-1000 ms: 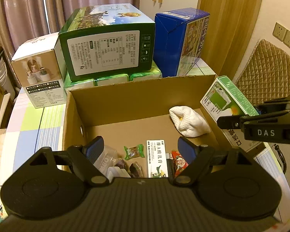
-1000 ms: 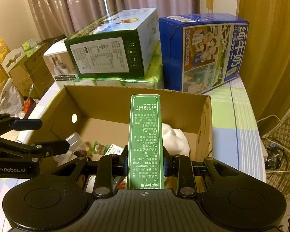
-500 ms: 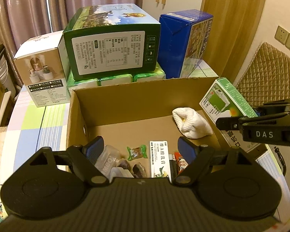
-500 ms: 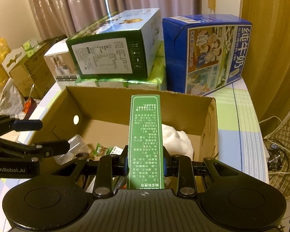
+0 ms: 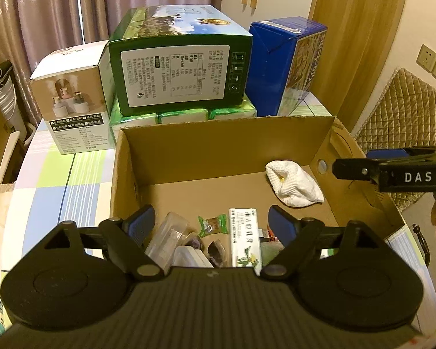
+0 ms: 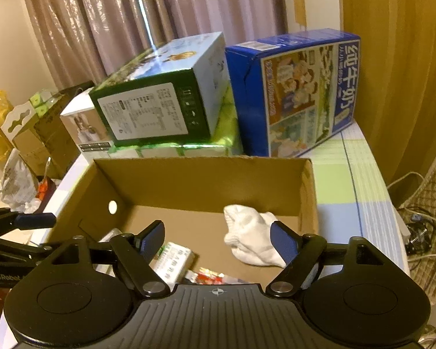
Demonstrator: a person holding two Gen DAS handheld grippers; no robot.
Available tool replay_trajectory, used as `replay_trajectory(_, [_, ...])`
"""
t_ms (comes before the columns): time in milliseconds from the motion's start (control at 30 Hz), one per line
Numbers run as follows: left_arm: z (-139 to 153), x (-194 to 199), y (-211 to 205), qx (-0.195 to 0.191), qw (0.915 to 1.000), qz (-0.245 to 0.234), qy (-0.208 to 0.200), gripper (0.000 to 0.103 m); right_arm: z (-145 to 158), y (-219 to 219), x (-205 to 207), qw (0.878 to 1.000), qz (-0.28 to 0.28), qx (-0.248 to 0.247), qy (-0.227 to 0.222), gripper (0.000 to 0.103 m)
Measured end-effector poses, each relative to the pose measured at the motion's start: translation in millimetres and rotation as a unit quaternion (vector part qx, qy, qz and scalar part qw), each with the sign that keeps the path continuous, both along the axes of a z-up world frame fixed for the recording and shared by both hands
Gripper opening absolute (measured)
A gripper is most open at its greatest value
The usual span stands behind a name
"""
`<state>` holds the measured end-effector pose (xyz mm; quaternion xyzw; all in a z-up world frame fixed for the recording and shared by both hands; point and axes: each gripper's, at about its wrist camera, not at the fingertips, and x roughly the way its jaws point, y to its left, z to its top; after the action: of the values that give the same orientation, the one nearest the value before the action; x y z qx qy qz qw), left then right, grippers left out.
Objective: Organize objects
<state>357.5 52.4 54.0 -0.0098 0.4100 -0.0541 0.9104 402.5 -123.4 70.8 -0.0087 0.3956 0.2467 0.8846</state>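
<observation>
An open cardboard carton [image 5: 223,122] [image 6: 200,163] stands on the checked tablecloth. Inside lie a white balled sock [image 5: 293,186] [image 6: 253,244], a white ointment box [image 5: 245,238] [image 6: 174,258], a green-wrapped candy [image 5: 212,224], a clear plastic container [image 5: 167,238] and a red packet [image 6: 209,274]. My left gripper [image 5: 210,218] [image 6: 29,224] hangs open over the carton's near left part, holding nothing. Over the carton's near right side, my right gripper [image 6: 218,229] [image 5: 363,165] is open and empty. The slim green box is not clearly seen in either view.
Behind the carton a green milk box [image 5: 180,67] rests on tissue packs [image 5: 183,115], with a blue milk box [image 5: 284,64] to its right and a white box [image 5: 72,99] to its left. A quilted chair [image 5: 404,110] and floor cables [image 6: 421,232] are on the right.
My right gripper was shut on a slim green box and has opened; the box is gone from between its fingers. The left gripper stayed open and hardly moved.
</observation>
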Motion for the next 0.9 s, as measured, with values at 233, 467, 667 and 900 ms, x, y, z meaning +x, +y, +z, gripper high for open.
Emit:
replay_trajectory(233, [7.5, -16.4, 2.7, -0.008, 0.9999, 0.009, -0.006, 0.092, 7.7, -7.3, -17.7, 1.000, 0.005, -0.003, 0.004, 0.084])
replay_trajectory(467, [23.5, -49.0, 2.8, -0.007, 0.9996, 0.024, -0.015, 0.101, 20.7, -23.3, -51.8, 1.000, -0.017, 0.014, 0.009, 0.093])
replay_trajectory(667, [43.4, -90.8, -0.5, -0.017, 0.9985, 0.043, -0.030, 0.102, 29.2, -41.9, -95.0, 0.999, -0.022, 0.011, 0.025, 0.096])
replay_trajectory(900, [61.9, -144.5, -4.8, -0.030, 0.9976, 0.056, -0.029, 0.102, 52.6, -63.4, -151.0, 0.999, -0.026, 0.027, 0.015, 0.101])
